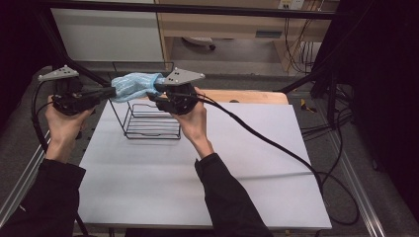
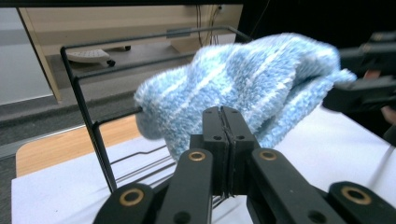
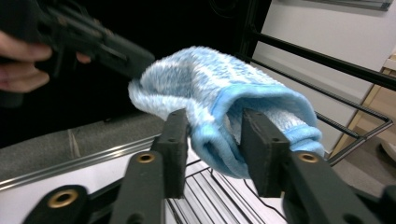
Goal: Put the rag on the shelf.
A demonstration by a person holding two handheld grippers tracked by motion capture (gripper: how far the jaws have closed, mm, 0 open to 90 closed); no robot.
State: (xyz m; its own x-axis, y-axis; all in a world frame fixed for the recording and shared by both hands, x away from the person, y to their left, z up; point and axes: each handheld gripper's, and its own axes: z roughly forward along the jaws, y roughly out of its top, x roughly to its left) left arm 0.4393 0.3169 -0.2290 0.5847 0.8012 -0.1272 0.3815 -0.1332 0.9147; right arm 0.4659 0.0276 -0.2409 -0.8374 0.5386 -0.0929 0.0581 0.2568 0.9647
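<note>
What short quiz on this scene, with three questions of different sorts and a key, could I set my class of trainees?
1. True or false: the fluffy light-blue sock is held up in the air above the black wire rack, which stands on the white table.
2. Which gripper's jaws stand apart? A) left gripper B) right gripper C) both
3. In a few words: which part of the sock lies between the right gripper's jaws?

Key: 1 true; 2 B; 3 its open cuff end.
</note>
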